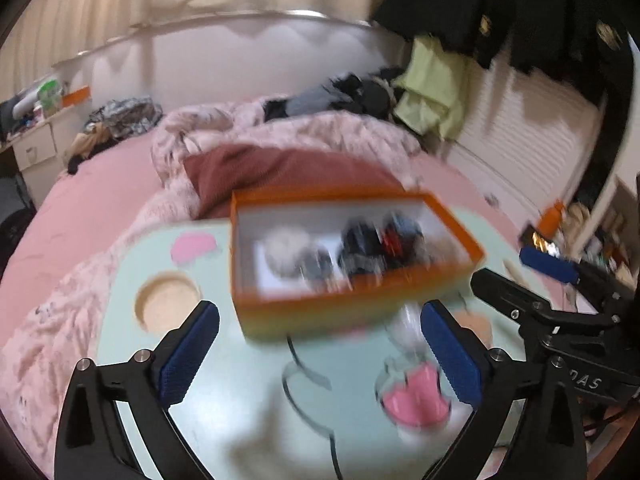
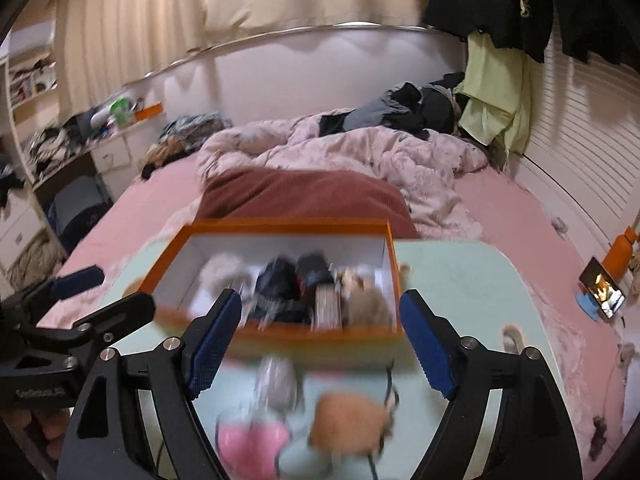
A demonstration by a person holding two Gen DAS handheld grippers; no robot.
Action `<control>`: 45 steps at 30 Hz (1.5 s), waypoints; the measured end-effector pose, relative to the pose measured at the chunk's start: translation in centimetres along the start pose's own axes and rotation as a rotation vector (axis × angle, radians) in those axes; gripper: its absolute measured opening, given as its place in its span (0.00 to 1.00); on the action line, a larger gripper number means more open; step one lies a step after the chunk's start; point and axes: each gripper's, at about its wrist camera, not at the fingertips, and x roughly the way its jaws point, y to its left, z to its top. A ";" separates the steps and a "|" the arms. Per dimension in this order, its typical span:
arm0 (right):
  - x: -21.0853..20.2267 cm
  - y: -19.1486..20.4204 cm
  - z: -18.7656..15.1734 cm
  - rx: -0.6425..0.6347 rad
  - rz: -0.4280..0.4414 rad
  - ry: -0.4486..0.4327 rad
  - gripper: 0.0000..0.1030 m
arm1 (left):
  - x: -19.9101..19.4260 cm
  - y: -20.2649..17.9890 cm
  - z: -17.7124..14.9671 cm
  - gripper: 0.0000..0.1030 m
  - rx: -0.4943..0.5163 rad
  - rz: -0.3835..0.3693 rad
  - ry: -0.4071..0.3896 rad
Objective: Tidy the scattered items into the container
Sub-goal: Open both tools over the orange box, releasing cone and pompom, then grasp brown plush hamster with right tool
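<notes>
An orange box [image 1: 360, 312] with a white inside stands on a pale green lap table [image 1: 248, 400]. It holds several rolled socks, grey, dark and tan [image 1: 360, 248]. It also shows in the right wrist view [image 2: 280, 336]. My left gripper [image 1: 320, 348] is open and empty, above the table just in front of the box. My right gripper [image 2: 320, 340] is open and empty, over the box's near wall. The frames are blurred. Something pink and white [image 1: 416, 400] lies on the table near the left gripper's right finger. In the right wrist view a pink item [image 2: 252, 448], a grey sock [image 2: 276, 384] and a tan item [image 2: 352, 424] lie below the gripper.
The table rests on a pink bed with a rumpled pink duvet [image 2: 360, 152] and a dark red blanket [image 2: 304, 196]. A round cup recess [image 1: 168, 304] sits at the table's left. A phone on a stand [image 2: 604, 292] and an orange bottle [image 2: 620, 252] are at the right.
</notes>
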 end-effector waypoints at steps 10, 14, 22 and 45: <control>-2.1 0.1 -8.7 -0.070 -0.066 0.080 0.79 | 2.4 0.5 -7.8 0.99 -0.085 0.086 0.112; -1.7 1.2 -10.1 -0.140 -0.013 0.142 0.79 | 3.1 -1.5 -8.3 1.00 0.023 0.138 0.123; 1.3 0.0 -10.7 -0.100 0.029 0.275 1.00 | 3.3 -2.1 -8.5 1.00 0.052 0.106 0.096; 2.0 -1.0 -10.4 -0.114 0.043 0.229 1.00 | 3.2 -1.6 -8.4 1.00 0.053 0.102 0.090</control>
